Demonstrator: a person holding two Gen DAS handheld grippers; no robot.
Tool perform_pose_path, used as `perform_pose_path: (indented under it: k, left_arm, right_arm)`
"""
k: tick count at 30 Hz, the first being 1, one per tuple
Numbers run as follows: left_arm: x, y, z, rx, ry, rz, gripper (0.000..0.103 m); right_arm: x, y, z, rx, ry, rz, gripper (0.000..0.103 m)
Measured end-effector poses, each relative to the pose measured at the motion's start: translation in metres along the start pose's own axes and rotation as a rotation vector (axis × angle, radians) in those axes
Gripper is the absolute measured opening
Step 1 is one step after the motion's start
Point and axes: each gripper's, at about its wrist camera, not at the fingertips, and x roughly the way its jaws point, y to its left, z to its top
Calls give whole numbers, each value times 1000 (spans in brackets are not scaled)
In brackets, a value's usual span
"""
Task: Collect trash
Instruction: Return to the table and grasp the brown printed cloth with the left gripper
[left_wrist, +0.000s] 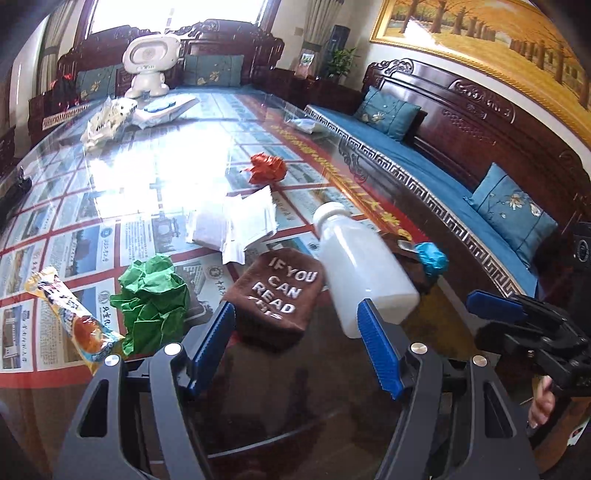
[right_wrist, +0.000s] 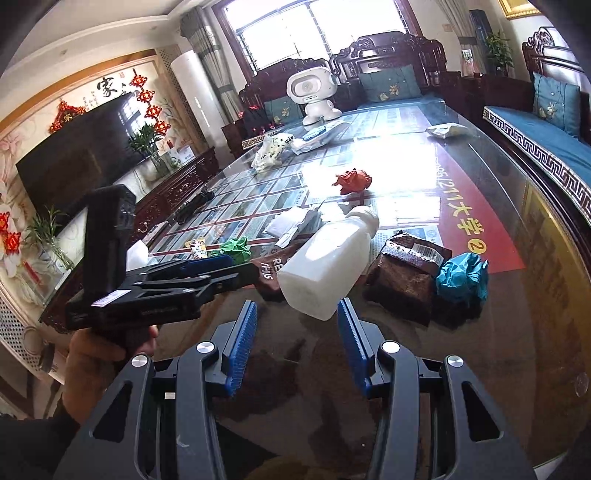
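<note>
Left wrist view looks down a long glass-topped table (left_wrist: 155, 173) strewn with rubbish. The left gripper (left_wrist: 297, 319) hangs low over the near end with its blue-padded jaws spread wide and nothing between them. Just ahead lies a brown cloth (left_wrist: 275, 291) with white lettering, and a white plastic bottle (left_wrist: 360, 269) lies on its side, its base just beside the right-hand pad and its cap pointing away up the table. Left of the cloth sits a crumpled green paper (left_wrist: 153, 299), and further left a long snack wrapper (left_wrist: 70, 317) runs to the table edge. Beyond the cloth is a heap of white papers (left_wrist: 236, 225), then a crumpled red paper (left_wrist: 267, 168) well up the table. A crumpled teal paper (left_wrist: 432, 258) sits to the right of the bottle, near the sofa (left_wrist: 417, 170).

From the right wrist view, the right gripper (right_wrist: 297, 325) also hovers over the near end, jaws wide apart and empty, with the bottle (right_wrist: 325, 262) just ahead of them, not touched by either pad. A brown foil packet (right_wrist: 406, 277) lies to the bottle's right, with the teal paper (right_wrist: 461, 277) touching its far side. The left gripper (right_wrist: 207, 266) shows at the left, held in the person's hand (right_wrist: 96, 362). A white toy robot (right_wrist: 314, 92) stands at the far end
</note>
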Motion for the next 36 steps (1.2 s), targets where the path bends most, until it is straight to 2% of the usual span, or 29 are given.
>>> perform_pose_path:
  k: [11,18,24,32,36]
  left_arm:
    - [35,23,13,-51,59,22,69]
    - [36,32,15,-85,56,34,69]
    - [40,28,19,-60,66,35,69]
    - [41,25,17,-60,71,18,42]
    - [40,25,14,-47,78,26,24]
  right_arm:
    - [9,-4,1,3,17,24,46]
    - [10,-5,2,9,18,26,46]
    - [9,-6,1,14,18,33,46]
    - [6,-13,-2,36,15,14,46]
    - [7,-14,-3,53,13,9,46]
